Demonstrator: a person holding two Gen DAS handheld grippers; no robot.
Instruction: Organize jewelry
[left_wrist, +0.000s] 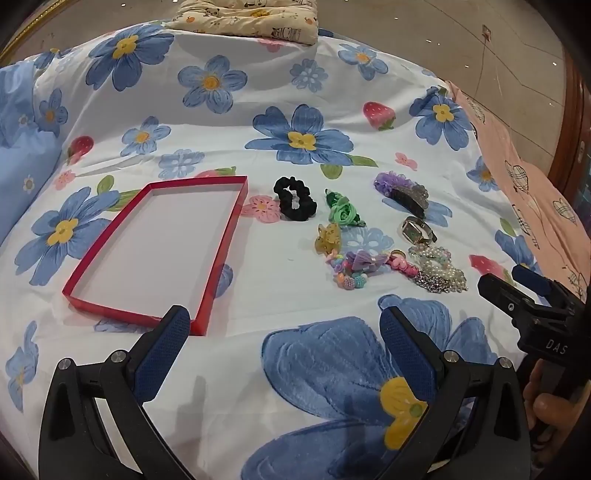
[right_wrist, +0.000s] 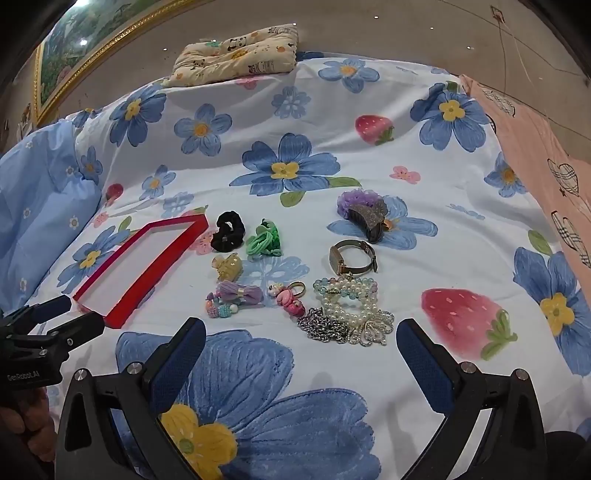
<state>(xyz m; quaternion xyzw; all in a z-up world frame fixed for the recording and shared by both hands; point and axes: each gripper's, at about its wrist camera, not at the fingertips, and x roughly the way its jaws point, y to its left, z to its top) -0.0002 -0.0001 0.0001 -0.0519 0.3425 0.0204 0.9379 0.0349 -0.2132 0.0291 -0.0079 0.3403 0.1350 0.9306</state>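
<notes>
Red tray (left_wrist: 110, 291) sits empty on the bed; all jewelry (right_wrist: 347, 314) loose beside it. My left gripper (left_wrist: 284, 325) and right gripper (right_wrist: 301, 339) gape wide, holding nothing. Nothing sorted yet.

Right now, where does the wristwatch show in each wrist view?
Left wrist view: the wristwatch lies right of centre, just below the dark hair clip.
Right wrist view: the wristwatch sits near centre, above the pearl bracelets.
Shared landmark: the red tray, left of the jewelry in both.
</notes>
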